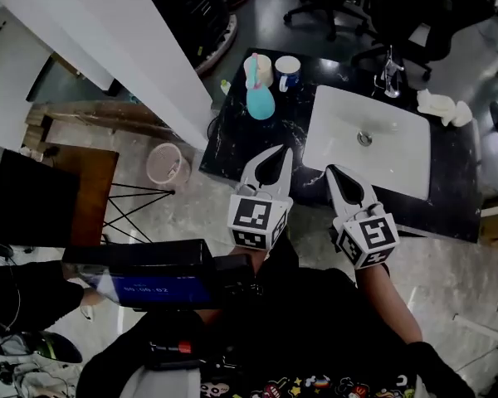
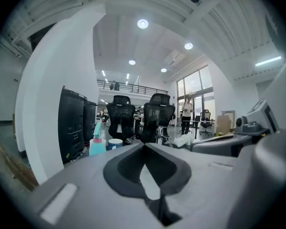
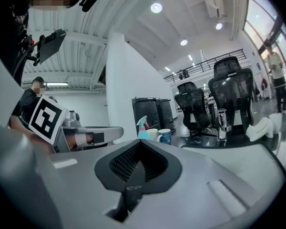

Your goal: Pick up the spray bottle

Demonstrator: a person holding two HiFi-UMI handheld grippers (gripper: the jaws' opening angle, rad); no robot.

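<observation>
The spray bottle (image 1: 258,92) is teal with a pink trigger. It stands upright at the back left of the black counter (image 1: 232,143), beside a cream cup (image 1: 265,67) and a blue mug (image 1: 287,72). My left gripper (image 1: 285,151) is shut and empty, its tip over the counter's front, well short of the bottle. My right gripper (image 1: 331,171) is also shut and empty, at the front edge of the white sink (image 1: 415,168). The left gripper view shows the bottle (image 2: 97,142) far ahead to the left of the closed tip (image 2: 144,146). In the right gripper view the bottle (image 3: 142,128) stands beyond the tip (image 3: 139,142).
A chrome faucet (image 1: 389,74) rises behind the sink, with white crumpled cloths (image 1: 442,106) to its right. A white pillar (image 1: 141,52) runs close along the counter's left. A pale bin (image 1: 164,163) stands on the floor beside it. Office chairs (image 1: 332,2) stand behind.
</observation>
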